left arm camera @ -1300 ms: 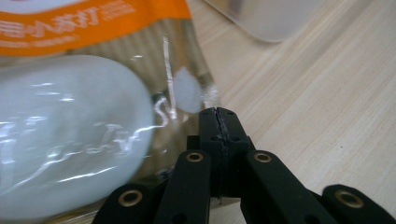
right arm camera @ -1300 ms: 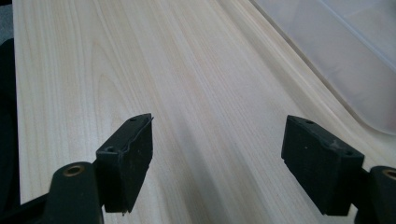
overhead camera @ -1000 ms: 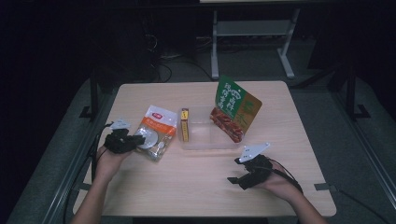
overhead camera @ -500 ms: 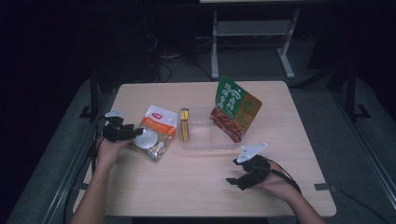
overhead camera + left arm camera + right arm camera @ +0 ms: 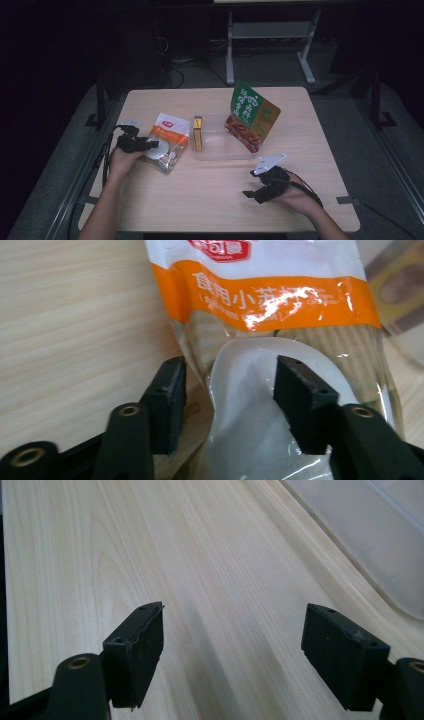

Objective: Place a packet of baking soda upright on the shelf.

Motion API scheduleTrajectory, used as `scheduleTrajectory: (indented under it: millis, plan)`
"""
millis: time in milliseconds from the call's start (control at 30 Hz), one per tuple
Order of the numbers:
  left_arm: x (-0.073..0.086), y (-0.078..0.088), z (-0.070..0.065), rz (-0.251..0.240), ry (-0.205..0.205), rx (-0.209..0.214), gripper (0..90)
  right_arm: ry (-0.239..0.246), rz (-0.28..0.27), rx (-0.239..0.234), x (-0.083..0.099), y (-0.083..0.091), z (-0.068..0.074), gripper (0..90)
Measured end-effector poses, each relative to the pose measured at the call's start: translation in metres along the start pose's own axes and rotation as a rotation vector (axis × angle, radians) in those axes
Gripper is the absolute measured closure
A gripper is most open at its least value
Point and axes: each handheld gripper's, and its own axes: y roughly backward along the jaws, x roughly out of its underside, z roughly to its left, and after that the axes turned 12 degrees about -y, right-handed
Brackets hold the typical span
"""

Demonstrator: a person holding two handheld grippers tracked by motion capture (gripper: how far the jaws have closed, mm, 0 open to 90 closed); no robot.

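The right gripper (image 5: 251,192) is held spread over bare table (image 5: 210,200), nearest of all, with nothing between its jaws. Left of the clear tray (image 5: 225,150), the left gripper (image 5: 156,145) has been drawn back slightly; its jaws are parted astride the orange-banded pouch (image 5: 280,305), so a pinch seems imminent.
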Motion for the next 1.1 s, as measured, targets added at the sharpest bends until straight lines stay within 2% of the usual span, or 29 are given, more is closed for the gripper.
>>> scheduleTrajectory:
  millis: [233,367,433,467,567,700,833,900,1033,1100]
  plan:
    - [0.0,-0.002,-0.002,0.004,-0.012,0.028,62.5,0.008,0.005,0.009,0.001,-0.001,0.001,24.4]
    - [-0.001,-0.002,-0.003,0.001,-0.022,0.038,78.0,0.004,0.009,0.01,0.001,-0.001,0.001,24.5]
    - [0.0,-0.001,-0.002,0.002,-0.04,0.051,84.8,0.005,0.01,0.012,0.002,0.0,0.001,24.6]
    - [0.0,0.0,-0.002,-0.008,-0.031,0.058,86.7,0.005,0.01,0.013,0.002,0.0,0.001,24.6]
    - [0.0,0.003,0.0,-0.012,-0.044,0.072,88.6,0.003,0.009,0.013,0.002,0.0,0.0,24.7]
    - [-0.001,0.012,-0.002,-0.044,-0.033,0.077,89.2,-0.003,0.008,0.003,0.002,0.001,0.0,25.6]
    - [-0.004,0.029,-0.006,-0.1,-0.059,0.067,89.7,0.003,0.01,0.002,0.003,0.001,-0.002,27.8]
    - [-0.005,0.039,-0.009,-0.134,-0.064,0.06,89.8,-0.012,0.005,-0.002,0.003,0.002,-0.001,28.6]
    - [-0.006,0.056,-0.013,-0.189,-0.065,0.059,89.8,-0.012,-0.003,-0.006,0.003,0.004,-0.001,29.1]
    - [-0.006,0.064,-0.016,-0.198,-0.078,0.048,89.9,-0.015,-0.008,-0.008,0.004,0.005,-0.001,29.1]
